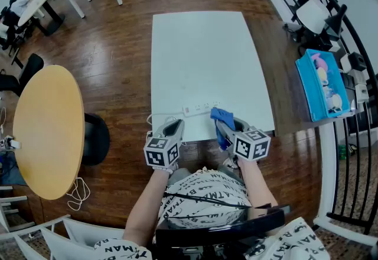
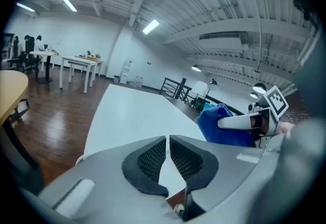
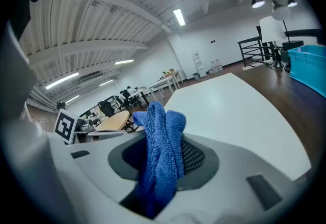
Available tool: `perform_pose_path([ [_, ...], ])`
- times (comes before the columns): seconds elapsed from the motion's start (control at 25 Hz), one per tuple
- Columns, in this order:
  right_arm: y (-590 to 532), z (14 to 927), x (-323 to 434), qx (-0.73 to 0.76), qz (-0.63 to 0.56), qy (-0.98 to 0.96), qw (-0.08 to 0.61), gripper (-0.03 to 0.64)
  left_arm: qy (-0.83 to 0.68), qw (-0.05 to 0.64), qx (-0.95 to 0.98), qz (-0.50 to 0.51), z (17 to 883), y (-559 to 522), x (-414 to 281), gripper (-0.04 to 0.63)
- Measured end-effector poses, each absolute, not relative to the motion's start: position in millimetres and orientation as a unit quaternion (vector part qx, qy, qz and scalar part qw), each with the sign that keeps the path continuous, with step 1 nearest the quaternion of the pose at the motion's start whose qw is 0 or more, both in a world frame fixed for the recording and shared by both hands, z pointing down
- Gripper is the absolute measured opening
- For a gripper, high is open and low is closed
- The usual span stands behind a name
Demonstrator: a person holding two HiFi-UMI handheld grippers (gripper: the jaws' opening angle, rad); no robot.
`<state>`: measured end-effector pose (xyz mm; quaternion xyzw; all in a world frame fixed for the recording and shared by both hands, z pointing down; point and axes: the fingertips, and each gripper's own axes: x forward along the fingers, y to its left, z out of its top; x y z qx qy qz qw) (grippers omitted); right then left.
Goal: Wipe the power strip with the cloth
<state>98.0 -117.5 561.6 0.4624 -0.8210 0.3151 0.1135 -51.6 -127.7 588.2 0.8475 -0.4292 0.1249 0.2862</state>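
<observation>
White table (image 1: pixel 207 58) bears power strip (image 1: pixel 201 109); right gripper (image 1: pixel 223 127) fingers pinching blue cloth (image 3: pixel 163 141); left gripper (image 2: pixel 167 151) fingers pressed together.

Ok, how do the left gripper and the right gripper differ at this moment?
The left gripper is shut on nothing; the right gripper is clamped on the blue cloth. The left gripper points toward the left end of the power strip; the right gripper brings the cloth toward its right end. Both sit at the near edge of the white table, tilted slightly down.
</observation>
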Motion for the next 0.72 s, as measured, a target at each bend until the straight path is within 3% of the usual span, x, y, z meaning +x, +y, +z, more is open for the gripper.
perform_pose_path([
  [0.08, -122, 561, 99, 0.465, 0.314, -0.820, 0.112, 0.141, -0.417, 0.276, 0.854, 0.143, 594, -134, -50, 0.055],
  [0.24, -126, 564, 101, 0.474, 0.319, -0.814, 0.106, 0.141, -0.375, 0.261, 0.873, 0.171, 608, -150, -46, 0.219],
  [0.4, -123, 569, 102, 0.482, 0.326, -0.806, 0.109, 0.141, -0.329, 0.234, 0.890, 0.212, 629, -165, -42, 0.312],
  [0.52, -125, 570, 105, 0.489, 0.327, -0.801, 0.110, 0.141, -0.286, 0.178, 0.903, 0.267, 650, -178, -32, 0.352],
  [0.72, -120, 575, 109, 0.503, 0.335, -0.788, 0.113, 0.141, -0.216, 0.079, 0.904, 0.359, 684, -188, -22, 0.354],
])
